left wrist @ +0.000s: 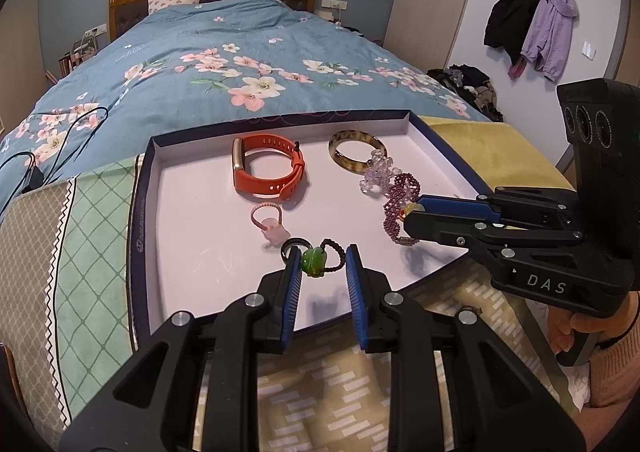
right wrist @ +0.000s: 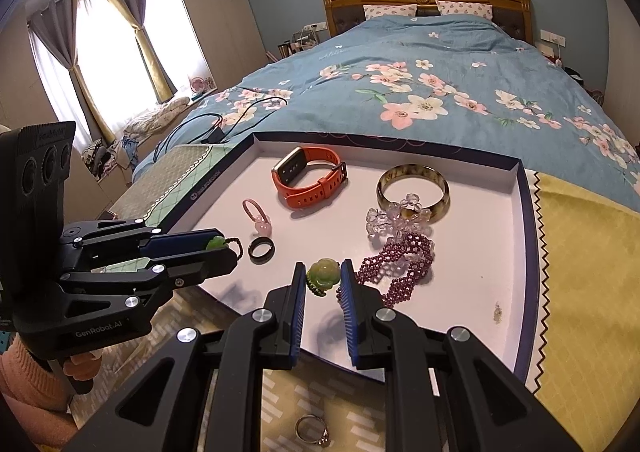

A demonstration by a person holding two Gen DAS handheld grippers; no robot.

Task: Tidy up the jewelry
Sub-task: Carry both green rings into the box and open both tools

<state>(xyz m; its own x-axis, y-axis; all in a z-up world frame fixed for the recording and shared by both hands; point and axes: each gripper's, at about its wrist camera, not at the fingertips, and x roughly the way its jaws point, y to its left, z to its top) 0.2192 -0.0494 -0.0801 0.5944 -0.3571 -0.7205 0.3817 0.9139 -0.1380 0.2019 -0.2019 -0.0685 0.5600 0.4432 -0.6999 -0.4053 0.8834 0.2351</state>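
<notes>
A white tray with a dark rim lies at the foot of the bed. In it lie an orange watch, an amber bangle, a clear bead bracelet, a purple bead bracelet, a pink ring and a black ring. My left gripper is open around a green pendant on a dark cord. My right gripper is open around a yellow-green flower pendant.
A silver ring lies on the patterned cloth in front of the tray. Behind the tray is the bed with a blue floral quilt. Black cables lie on the quilt at the left. A yellow cloth lies right of the tray.
</notes>
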